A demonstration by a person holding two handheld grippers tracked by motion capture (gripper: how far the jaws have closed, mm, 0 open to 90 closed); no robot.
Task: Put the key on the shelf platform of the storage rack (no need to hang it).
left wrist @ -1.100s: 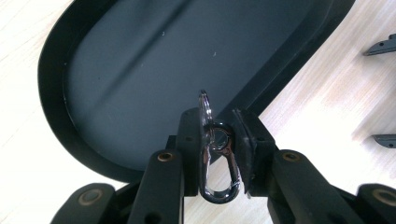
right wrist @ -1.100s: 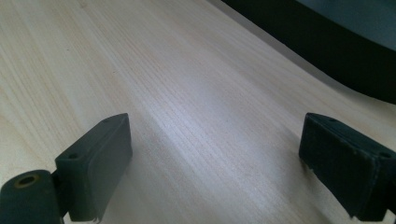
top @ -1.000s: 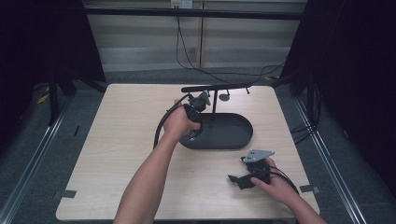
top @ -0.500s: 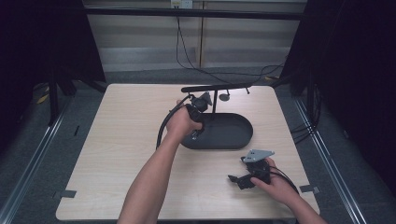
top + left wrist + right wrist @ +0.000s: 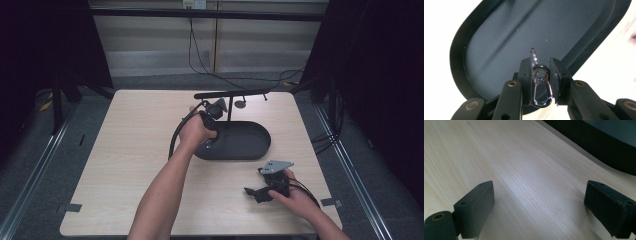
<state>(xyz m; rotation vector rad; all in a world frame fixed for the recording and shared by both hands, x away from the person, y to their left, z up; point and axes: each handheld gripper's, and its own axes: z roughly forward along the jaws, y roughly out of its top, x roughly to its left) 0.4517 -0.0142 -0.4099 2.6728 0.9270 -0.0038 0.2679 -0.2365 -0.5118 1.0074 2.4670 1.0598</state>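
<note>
Left gripper point(image 5: 540, 82) clamped on a metal carabiner clip point(image 5: 540, 87); right gripper point(image 5: 539, 210) spread wide, holding nothing.

Observed in the left gripper view: clip pinched between both jaws, a thin key ring point(image 5: 533, 58) standing up from its top end, held above the floor of the black oval tray point(image 5: 499, 50). Noted in the high view: left hand point(image 5: 196, 132) over the tray's left end, beside the upright post of a black stand point(image 5: 231, 93) with small hooks along its crossbar. Right gripper resting low on the wooden table point(image 5: 125, 150) near its front right corner, just short of the tray's rim.
</note>
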